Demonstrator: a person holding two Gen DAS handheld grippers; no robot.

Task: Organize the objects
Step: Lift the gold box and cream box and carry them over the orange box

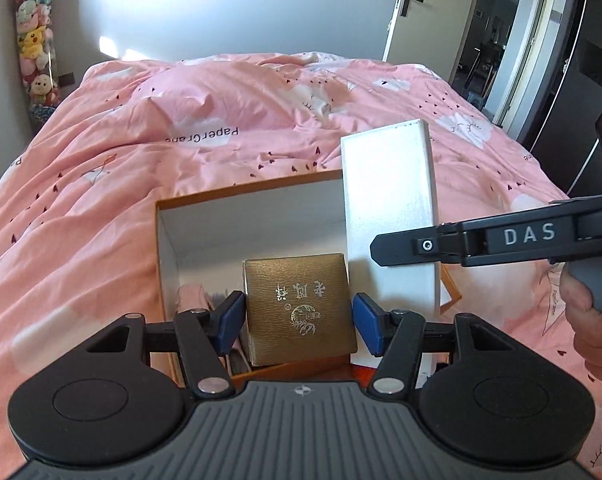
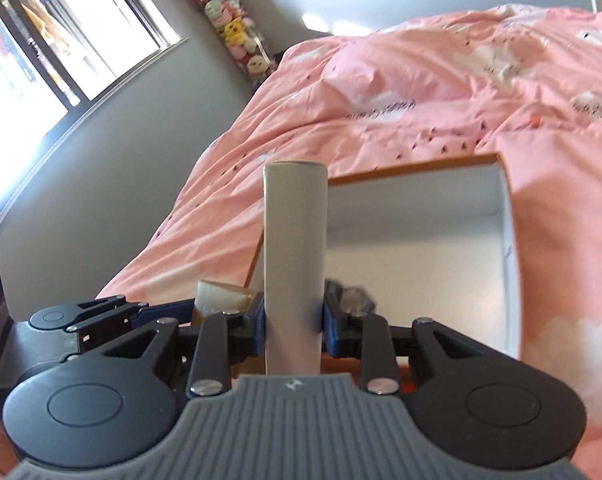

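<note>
**Two boxes poised over the open carton**

At lower centre of the left wrist view, the left gripper (image 1: 299,322) clamps the gold box (image 1: 301,306) above the orange-rimmed carton (image 1: 245,190). Right of it, the right gripper (image 2: 294,320) pinches the white box (image 2: 295,264), long axis upright, over the carton's right edge.

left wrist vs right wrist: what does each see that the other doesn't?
Left wrist only: the gold box between the left claw's blue pads, the white box's broad face, the right claw from the side with a hand on its handle, and the door.

Right wrist only: the white box edge-on, clamped upright in the right claw, and the window.

Both: the open orange box with its white inside, the pink duvet, and the column of plush toys.
</note>
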